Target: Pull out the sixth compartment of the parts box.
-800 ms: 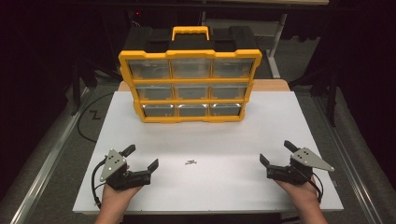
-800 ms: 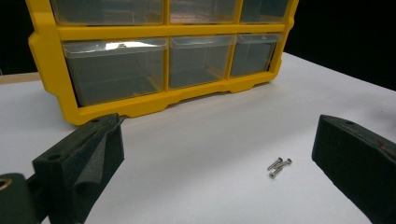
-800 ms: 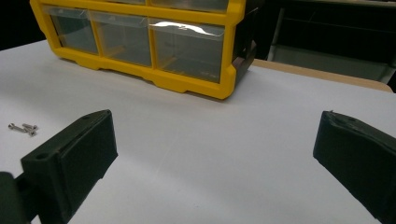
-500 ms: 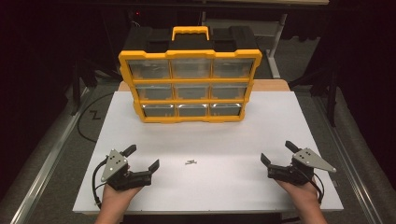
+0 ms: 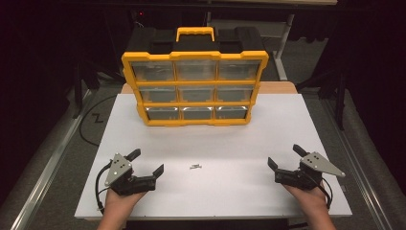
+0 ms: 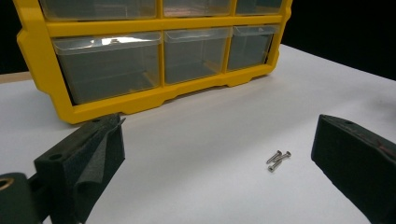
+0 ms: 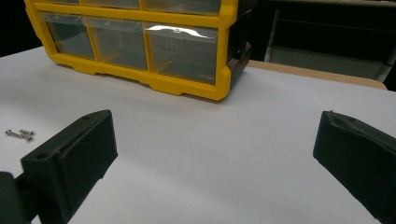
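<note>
Little has moved since the earlier frame: both hands rest where they were at the near edge of the white worktop (image 5: 297,124). The left hand-held gripper (image 5: 146,162) sits released, its black jaws spread wide and holding nothing; the right hand-held gripper (image 5: 285,157) is likewise released and empty. Between them, nearer the left hand-held gripper and just ahead of its jaws, lie a few small silver metal screws (image 5: 195,167) touching one another. Well beyond both hand-held grippers stands the yellow plastic organiser cabinet with nine clear drawers (image 5: 194,103), all shut.
</note>
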